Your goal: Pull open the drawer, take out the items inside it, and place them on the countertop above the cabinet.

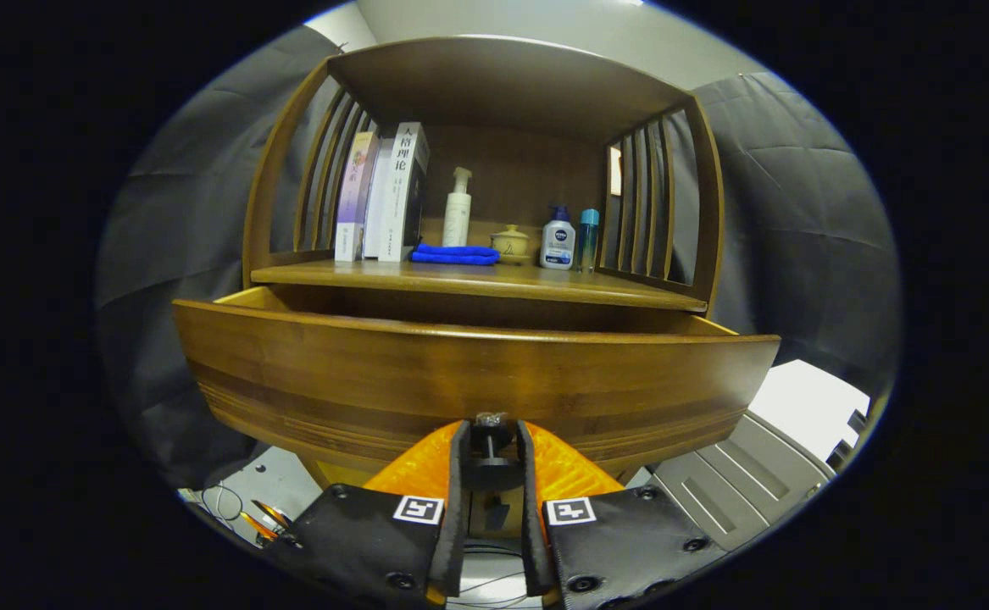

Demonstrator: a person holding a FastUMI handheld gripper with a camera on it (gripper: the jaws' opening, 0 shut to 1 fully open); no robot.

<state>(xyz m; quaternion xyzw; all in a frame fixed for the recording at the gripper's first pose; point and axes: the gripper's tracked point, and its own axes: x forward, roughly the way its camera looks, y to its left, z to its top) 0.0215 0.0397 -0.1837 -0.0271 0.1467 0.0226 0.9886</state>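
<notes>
I am in the pulling step: my hand-held gripper [491, 440] is closed narrow on the small dark knob [491, 424] at the lower middle of the drawer front [477, 381]. The drawer stands partly out below the table [477, 281]. Its contents are hidden; next I judge more pulling, then release.

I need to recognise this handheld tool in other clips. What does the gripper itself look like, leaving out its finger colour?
The gripper has two narrow, upright fingers standing close together. Behind them sit ribbed orange panels, then two flat black plates fixed with round screws. Each plate carries a small square black-and-white marker near its inner corner.
</notes>
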